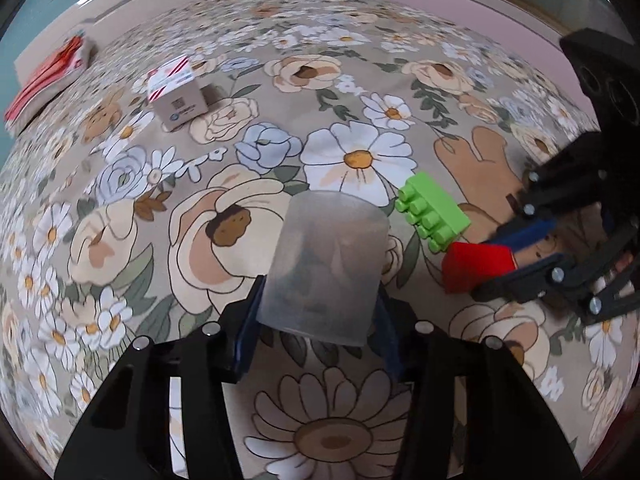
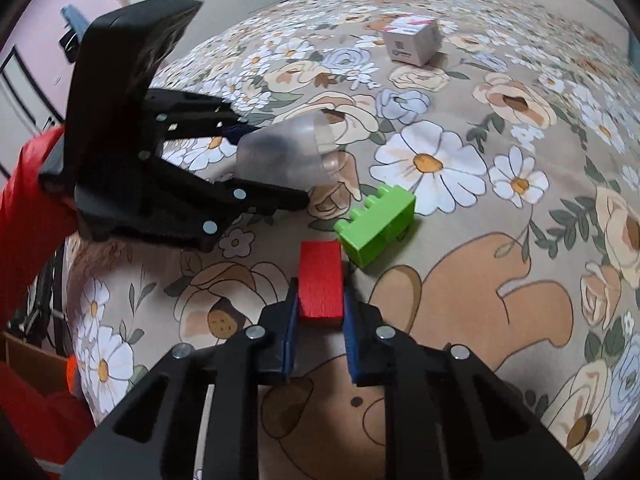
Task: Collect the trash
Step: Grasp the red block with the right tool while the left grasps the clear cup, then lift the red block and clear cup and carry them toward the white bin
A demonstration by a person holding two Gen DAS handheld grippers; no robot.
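Note:
A translucent plastic cup (image 1: 326,264) lies tilted on the floral bedspread (image 1: 352,156), and the blue pads of my left gripper (image 1: 318,300) press on both its sides. In the right wrist view the same cup (image 2: 288,152) sits between the left gripper's (image 2: 276,164) black fingers. My right gripper (image 2: 320,296) is shut on a red block (image 2: 322,280), which rests low over the bedspread; the left wrist view shows that block (image 1: 472,266) and gripper (image 1: 516,256) at the right. A green toy brick (image 2: 380,224) lies just beyond the red block.
A small cardboard box (image 1: 176,94) with red-striped tape stands farther back on the bed. Folded red and white cloth (image 1: 48,76) lies at the bed's far edge. A person's red sleeve (image 2: 24,200) is at the left, with a brown carton (image 2: 32,360) below the bed's edge.

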